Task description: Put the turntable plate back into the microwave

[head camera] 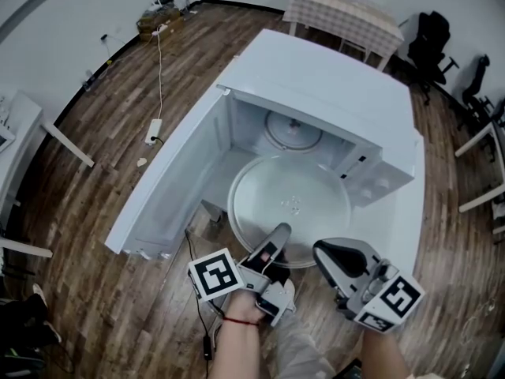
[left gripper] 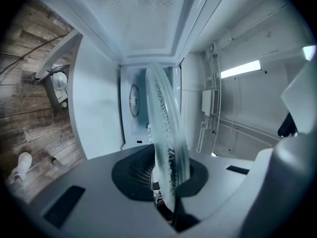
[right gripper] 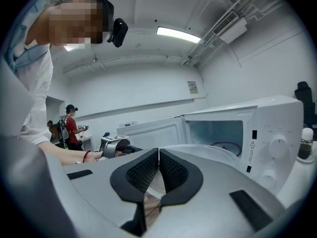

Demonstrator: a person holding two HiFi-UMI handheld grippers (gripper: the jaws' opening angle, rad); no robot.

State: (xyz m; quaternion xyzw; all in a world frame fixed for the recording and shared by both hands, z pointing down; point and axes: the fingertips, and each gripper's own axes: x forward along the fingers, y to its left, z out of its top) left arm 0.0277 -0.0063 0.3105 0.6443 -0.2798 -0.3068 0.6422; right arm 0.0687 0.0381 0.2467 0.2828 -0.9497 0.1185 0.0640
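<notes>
At the microwave's (head camera: 331, 77) open mouth, the plate (head camera: 288, 200) hangs level, and your left gripper (head camera: 278, 239) clamps its near rim, with the jaws only slightly apart on the glass edge. Your right gripper (head camera: 325, 253) is closed on nothing, just beside that rim. Treat the plate as stiff, weighty, slick and breakable. Held by one edge, it will likely lever downward, so take the rim deep between the pads and support the underside. The ring (head camera: 292, 130) sits at the back of the cavity floor.
</notes>
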